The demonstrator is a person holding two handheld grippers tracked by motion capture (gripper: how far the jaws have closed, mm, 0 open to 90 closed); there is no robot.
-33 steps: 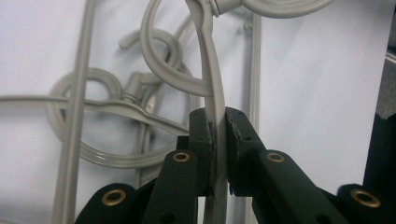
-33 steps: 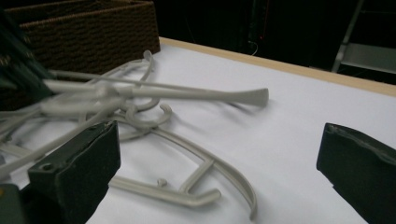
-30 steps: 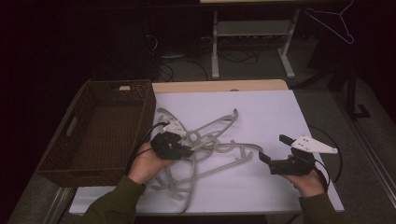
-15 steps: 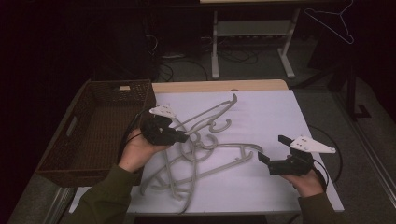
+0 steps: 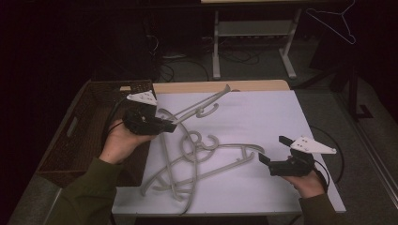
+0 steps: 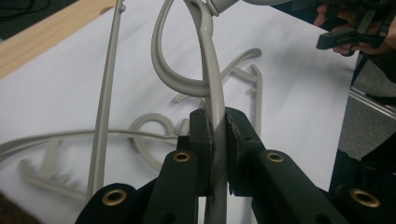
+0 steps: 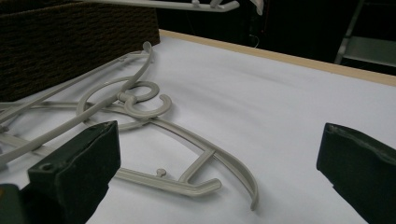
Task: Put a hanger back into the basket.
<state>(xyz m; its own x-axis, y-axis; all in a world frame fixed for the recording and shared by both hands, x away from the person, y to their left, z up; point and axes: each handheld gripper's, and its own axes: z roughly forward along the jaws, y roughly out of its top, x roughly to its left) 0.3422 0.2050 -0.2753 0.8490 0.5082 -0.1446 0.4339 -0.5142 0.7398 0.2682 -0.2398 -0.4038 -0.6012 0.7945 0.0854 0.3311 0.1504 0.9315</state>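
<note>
My left gripper [image 5: 162, 125] is raised over the table's left side, next to the basket, and is shut on the arm of a grey plastic hanger [image 5: 202, 102] that slants up to the far right. In the left gripper view the jaws [image 6: 215, 128] pinch that hanger's arm [image 6: 210, 70] between the pads. Several more grey hangers [image 5: 234, 146] lie tangled on the white tabletop. My right gripper [image 5: 273, 150] rests near the front right with its jaws wide open and nothing between them. Its own view [image 7: 219, 140] looks at a flat-lying hanger [image 7: 159, 179].
A brown wicker basket [image 5: 70, 140] stands along the table's left edge, also seen in the right gripper view [image 7: 70, 37]. Beyond the table are a metal stand [image 5: 216, 42] and a wire hanger [image 5: 335, 21] against the dark. The table's far right is bare white sheet [image 5: 263, 112].
My left gripper has risen and drifted left toward the basket, lifting the gripped hanger off the pile. The right hand has stayed put.
</note>
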